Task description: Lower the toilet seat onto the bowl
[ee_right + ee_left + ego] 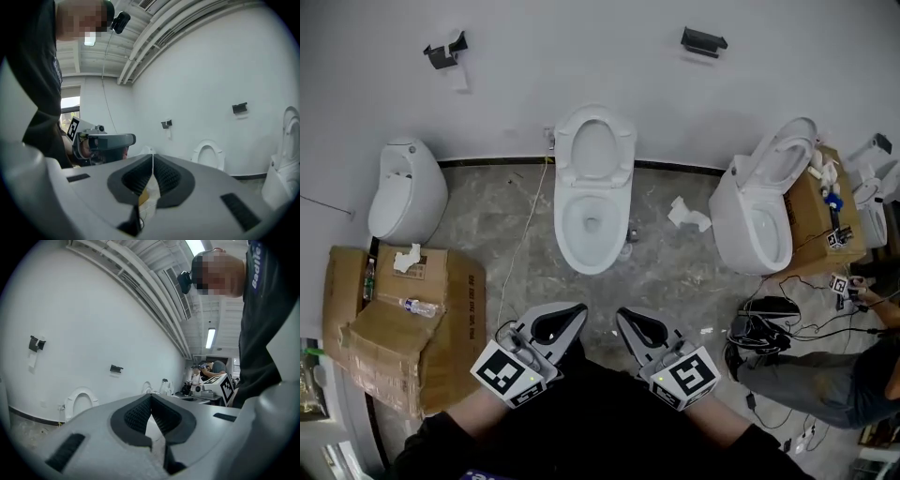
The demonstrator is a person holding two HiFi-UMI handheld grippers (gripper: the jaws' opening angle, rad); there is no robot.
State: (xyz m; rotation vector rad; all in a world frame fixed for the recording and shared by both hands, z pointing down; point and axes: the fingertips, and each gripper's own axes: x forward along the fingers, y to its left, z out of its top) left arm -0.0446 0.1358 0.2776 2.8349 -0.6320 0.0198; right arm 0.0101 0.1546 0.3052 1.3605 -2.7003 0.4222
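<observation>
The middle toilet's bowl [591, 230] stands against the far wall with its seat [595, 145] raised upright. Both grippers hover low in the head view, well short of the bowl. My left gripper [574, 310] is shut with nothing between its jaws, and my right gripper [624, 315] is shut and empty too. In the left gripper view the left gripper [151, 397] has its dark pads meeting at the tip, and the raised seat [80, 402] shows far off at the left. The right gripper view shows the right gripper [152, 156] with pads together and the seat [208, 153] beyond at the right.
A second toilet [406, 192] stands at the left and a third [764, 202] with its lid up at the right. Cardboard boxes [394, 328] with a water bottle [420, 307] lie at the left. At the right are cables [769, 323], crumpled tissue [687, 216] and a seated person [825, 375].
</observation>
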